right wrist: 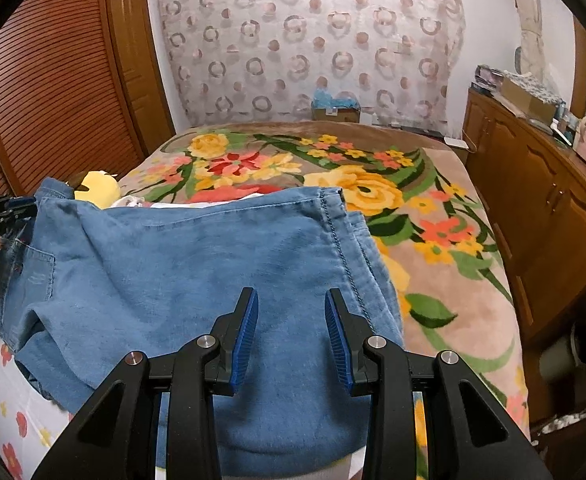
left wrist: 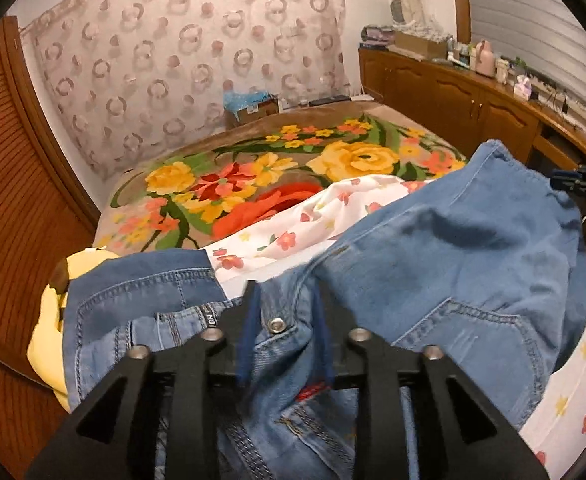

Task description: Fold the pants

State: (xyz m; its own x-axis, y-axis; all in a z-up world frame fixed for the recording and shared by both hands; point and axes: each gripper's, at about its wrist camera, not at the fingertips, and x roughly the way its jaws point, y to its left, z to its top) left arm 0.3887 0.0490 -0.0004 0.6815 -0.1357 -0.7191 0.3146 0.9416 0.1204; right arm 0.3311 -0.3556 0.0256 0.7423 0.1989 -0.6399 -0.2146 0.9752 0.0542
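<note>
Light blue denim pants [left wrist: 453, 248] lie bunched across the near end of the bed. Their waistband with a metal button [left wrist: 277, 324] stands between the blurred blue pads of my left gripper [left wrist: 285, 292], which is shut on it. In the right wrist view, that left gripper [right wrist: 17, 206] sits at the raised waist corner on the far left. The folded legs of the pants [right wrist: 193, 260] spread flat under my right gripper [right wrist: 291, 296]. Its pads stand apart above the cloth and pinch nothing. The right gripper [left wrist: 585, 186] shows at the leg end in the left wrist view.
A floral blanket [right wrist: 433, 240] covers the bed beyond the pants, and a white flowered sheet [left wrist: 293, 232] lies under them. A yellow plush toy [right wrist: 95, 188] sits by the waist end. A wooden cabinet [right wrist: 533, 200] lines the right side, slatted doors [right wrist: 53, 80] the left.
</note>
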